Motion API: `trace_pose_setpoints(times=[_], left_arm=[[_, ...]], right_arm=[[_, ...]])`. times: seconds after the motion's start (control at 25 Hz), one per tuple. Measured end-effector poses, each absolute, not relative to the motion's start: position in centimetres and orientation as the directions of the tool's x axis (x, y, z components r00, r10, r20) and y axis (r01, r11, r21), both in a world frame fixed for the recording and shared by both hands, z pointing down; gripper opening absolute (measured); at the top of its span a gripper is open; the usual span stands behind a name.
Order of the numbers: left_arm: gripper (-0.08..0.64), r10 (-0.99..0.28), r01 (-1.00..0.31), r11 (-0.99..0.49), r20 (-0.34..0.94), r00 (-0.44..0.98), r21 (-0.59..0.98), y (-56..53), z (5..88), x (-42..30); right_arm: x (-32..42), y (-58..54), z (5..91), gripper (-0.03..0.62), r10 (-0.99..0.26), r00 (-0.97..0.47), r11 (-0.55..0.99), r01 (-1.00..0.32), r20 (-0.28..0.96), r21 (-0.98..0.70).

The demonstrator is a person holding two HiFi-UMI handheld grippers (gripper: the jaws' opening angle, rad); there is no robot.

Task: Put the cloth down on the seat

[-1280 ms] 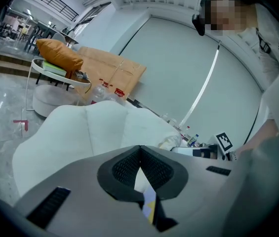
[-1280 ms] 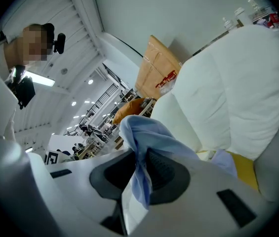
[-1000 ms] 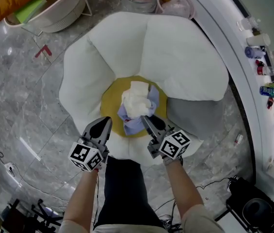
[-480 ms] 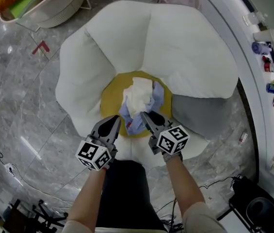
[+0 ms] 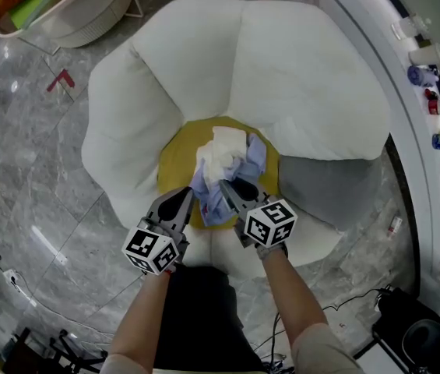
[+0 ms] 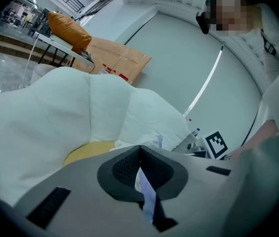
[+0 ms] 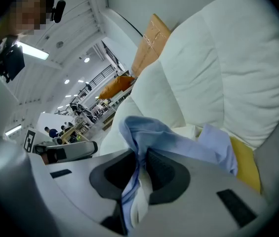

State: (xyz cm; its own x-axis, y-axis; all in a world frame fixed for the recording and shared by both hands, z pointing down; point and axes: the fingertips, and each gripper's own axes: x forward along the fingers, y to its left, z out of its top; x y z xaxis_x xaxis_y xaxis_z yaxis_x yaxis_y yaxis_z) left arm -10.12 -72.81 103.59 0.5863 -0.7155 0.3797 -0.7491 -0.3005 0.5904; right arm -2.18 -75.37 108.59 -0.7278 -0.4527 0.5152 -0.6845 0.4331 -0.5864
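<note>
While you look down in the head view, the cloth [image 5: 223,166] sits bunched over the yellow seat [image 5: 171,158] of the white chair [image 5: 282,76]. Your left gripper [image 5: 181,201] and right gripper [image 5: 231,189] hold its near edge, probably so it lands in the middle. Over to the left gripper view: the jaws are pinched on a thin blue fold. Now the right gripper view: the jaws are clamped on a thicker blue-and-white bunch, and the rest spills toward the seat. You'll want both to let go once it rests.
</note>
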Motion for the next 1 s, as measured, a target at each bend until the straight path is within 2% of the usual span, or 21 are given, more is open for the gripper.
trace_pose_setpoints(times=[0.52, 1.0], left_arm=[[0.014, -0.715, -0.742, -0.295, 0.376, 0.59, 0.602, -71.9, 109.0, -9.6], [0.014, -0.724, -0.738, -0.288, 0.365, 0.585, 0.61, -72.4, 110.2, -9.3]], right_arm=[[-2.9, -75.1, 111.9, 0.083, -0.466, -0.721, 0.49, -0.693, 0.512, -0.529], [-3.1, -75.2, 113.1, 0.083, -0.479, -0.713, 0.52, -0.7, 0.513, -0.489]])
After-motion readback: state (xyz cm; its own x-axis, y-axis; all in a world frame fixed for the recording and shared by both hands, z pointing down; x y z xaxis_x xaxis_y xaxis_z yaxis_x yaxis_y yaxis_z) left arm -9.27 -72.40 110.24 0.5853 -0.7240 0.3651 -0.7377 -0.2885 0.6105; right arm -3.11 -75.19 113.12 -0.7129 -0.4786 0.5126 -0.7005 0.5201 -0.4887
